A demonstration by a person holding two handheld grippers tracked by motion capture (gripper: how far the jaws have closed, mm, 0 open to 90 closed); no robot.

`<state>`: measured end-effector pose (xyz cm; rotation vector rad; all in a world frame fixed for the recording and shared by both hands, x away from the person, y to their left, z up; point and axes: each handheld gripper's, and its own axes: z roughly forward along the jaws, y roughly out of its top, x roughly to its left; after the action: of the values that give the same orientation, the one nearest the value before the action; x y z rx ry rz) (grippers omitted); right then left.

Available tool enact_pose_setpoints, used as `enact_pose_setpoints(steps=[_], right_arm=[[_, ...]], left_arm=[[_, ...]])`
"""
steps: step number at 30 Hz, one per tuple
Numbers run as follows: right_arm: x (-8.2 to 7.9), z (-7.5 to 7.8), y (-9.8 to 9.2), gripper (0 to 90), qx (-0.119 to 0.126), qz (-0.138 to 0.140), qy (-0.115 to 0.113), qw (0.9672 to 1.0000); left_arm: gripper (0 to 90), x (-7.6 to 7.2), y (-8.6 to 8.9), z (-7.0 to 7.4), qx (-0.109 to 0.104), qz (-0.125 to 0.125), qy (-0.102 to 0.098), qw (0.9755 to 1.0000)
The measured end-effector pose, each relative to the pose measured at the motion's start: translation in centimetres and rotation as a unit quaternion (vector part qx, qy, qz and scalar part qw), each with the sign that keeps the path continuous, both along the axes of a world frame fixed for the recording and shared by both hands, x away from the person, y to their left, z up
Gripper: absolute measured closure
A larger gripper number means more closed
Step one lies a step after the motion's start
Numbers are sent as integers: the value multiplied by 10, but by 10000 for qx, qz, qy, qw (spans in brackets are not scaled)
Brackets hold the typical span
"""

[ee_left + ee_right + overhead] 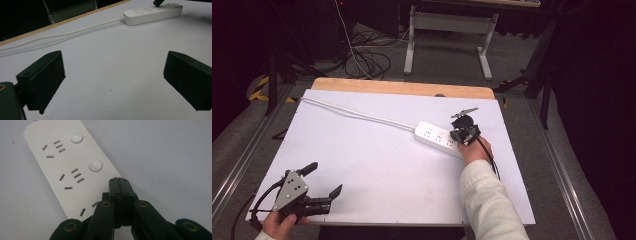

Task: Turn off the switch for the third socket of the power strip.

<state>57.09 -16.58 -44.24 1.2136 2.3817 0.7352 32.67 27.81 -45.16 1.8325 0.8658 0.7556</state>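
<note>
White power strip (438,138) lying right of centre on the surface (377,165), cord (357,116) trailing far-left. Right gripper (460,135) over its near end, fingers (121,188) pressed together, gripping nothing. Left gripper (324,179) near-left, fingers wide apart, empty.

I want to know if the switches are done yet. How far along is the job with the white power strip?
Nothing looks finished yet. In hand: the right gripper, jaws shut, has its tip over the power strip near the third socket, where a button may sit hidden. Whether it presses cannot be told. Two round buttons are untouched. The left gripper waits open at the table's near edge.
</note>
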Motion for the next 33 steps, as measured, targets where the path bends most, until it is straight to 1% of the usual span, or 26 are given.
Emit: enact_pose_setpoints(steps=[2,6,10,14,18,21,27,33], right_arm=[[0,0,1,900,-34,-9,-29,10000],[0,0,0,900,28,-37,-13,10000],[-1,-1,1,900,-15,-44,-38,10000],[-1,-1,0,900,5,-48,-29,10000],[-2,-2,0,900,37,-60,-68,10000],[-3,-2,1,900,-22,-67,-99,9999],[-4,-3,1,900,11,-76,-109,9999],[-5,-3,3,900,-81,-75,-184,9998]], left_arm=[[42,0,0,0,0,-1,-3,10000],[42,0,0,0,2,-4,-2,10000],[42,0,0,0,3,-5,-1,10000],[42,0,0,0,9,-6,-5,10000],[42,0,0,0,8,-11,-4,10000],[42,0,-1,0,10,-12,-5,10000],[42,0,0,0,3,-14,-2,10000],[42,0,0,0,7,-14,-3,10000]])
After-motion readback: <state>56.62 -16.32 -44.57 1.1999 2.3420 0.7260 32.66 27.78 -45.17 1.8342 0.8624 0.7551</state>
